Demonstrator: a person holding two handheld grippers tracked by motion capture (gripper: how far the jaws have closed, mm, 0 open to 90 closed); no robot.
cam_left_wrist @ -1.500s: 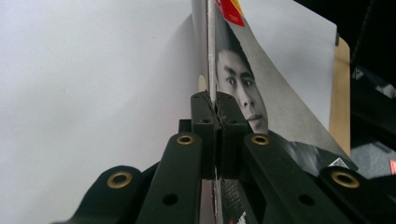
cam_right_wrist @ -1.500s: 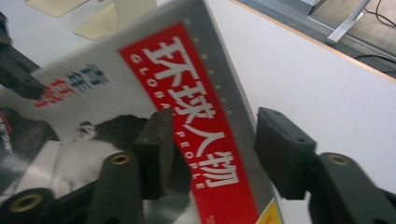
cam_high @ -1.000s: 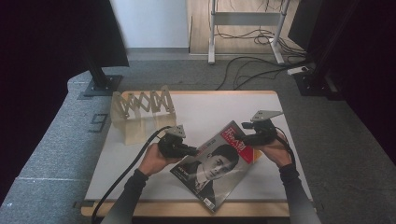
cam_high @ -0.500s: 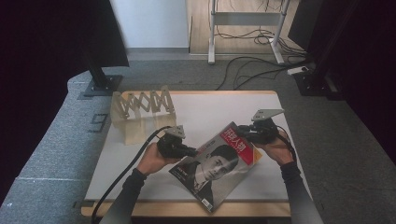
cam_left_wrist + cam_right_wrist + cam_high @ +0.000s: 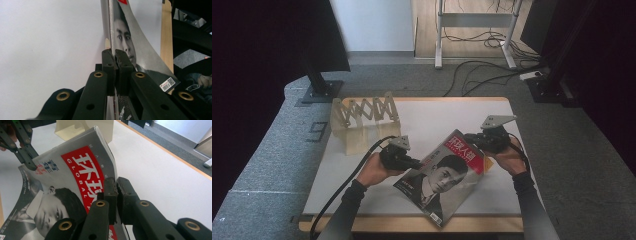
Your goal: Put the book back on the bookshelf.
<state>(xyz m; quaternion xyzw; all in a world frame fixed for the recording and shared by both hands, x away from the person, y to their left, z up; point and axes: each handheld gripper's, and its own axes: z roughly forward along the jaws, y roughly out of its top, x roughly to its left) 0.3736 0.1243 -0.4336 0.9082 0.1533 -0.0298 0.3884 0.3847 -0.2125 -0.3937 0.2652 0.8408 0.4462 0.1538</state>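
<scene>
Glossy red-and-grey portrait magazine (image 5: pixel 446 176), lower centre of frame on the white table (image 5: pixel 427 117), is clenched at its left edge by the left tool (image 5: pixel 416 163), and the right tool (image 5: pixel 470 140) has just closed on its top edge, likely ready to lift.

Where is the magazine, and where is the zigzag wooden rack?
magazine (image 5: pixel 447 172): high view, on the middle of its cover.
wooden rack (image 5: pixel 364 111): high view, on its zigzag top.

Black claws (image 5: pixel 116 53) with brass screws, dark sleeves (image 5: pixel 348 207), black cable (image 5: pixel 337 190)
</scene>
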